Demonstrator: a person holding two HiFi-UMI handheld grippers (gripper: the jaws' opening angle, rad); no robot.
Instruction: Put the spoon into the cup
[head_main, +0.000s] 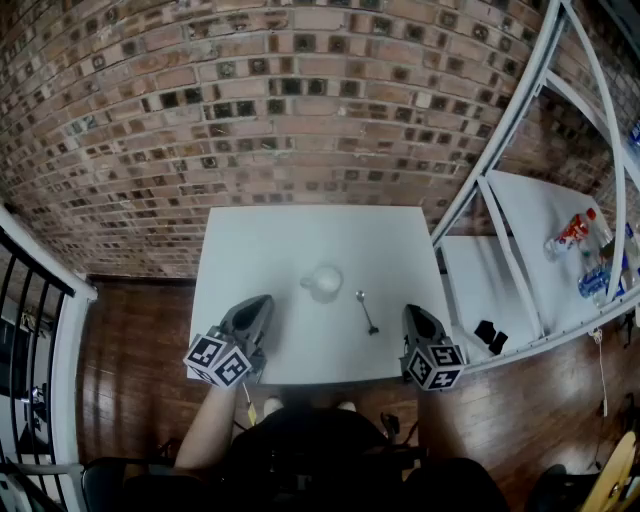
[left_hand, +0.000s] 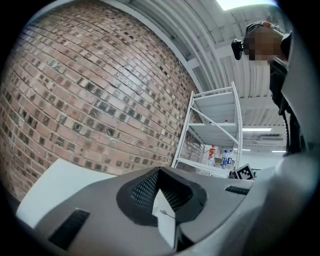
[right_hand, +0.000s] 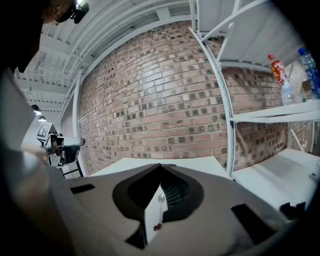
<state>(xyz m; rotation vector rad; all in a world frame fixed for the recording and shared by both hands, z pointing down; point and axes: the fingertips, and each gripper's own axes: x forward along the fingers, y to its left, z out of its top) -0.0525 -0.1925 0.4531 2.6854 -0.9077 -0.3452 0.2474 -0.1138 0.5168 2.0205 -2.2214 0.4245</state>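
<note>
A small clear cup (head_main: 323, 281) stands near the middle of the white table (head_main: 250, 250). To its right a metal spoon (head_main: 367, 311) lies flat, bowl end away from me. My left gripper (head_main: 262, 300) rests low over the table's front left, jaws together and nothing in them. My right gripper (head_main: 413, 312) sits at the front right, just right of the spoon, shut and holding nothing. In the left gripper view (left_hand: 160, 171) a thin slit between the jaws shows the spoon (left_hand: 161, 212). In the right gripper view (right_hand: 161, 167) the slit shows the spoon (right_hand: 160, 198) too. The cup is hidden in both gripper views.
A brick wall (head_main: 300, 110) backs the table. On the right stands a white metal shelf rack (head_main: 510, 130) with bottles (head_main: 575, 232) and a black object (head_main: 488, 335) on its boards. A black railing (head_main: 30, 300) runs along the left over a wooden floor.
</note>
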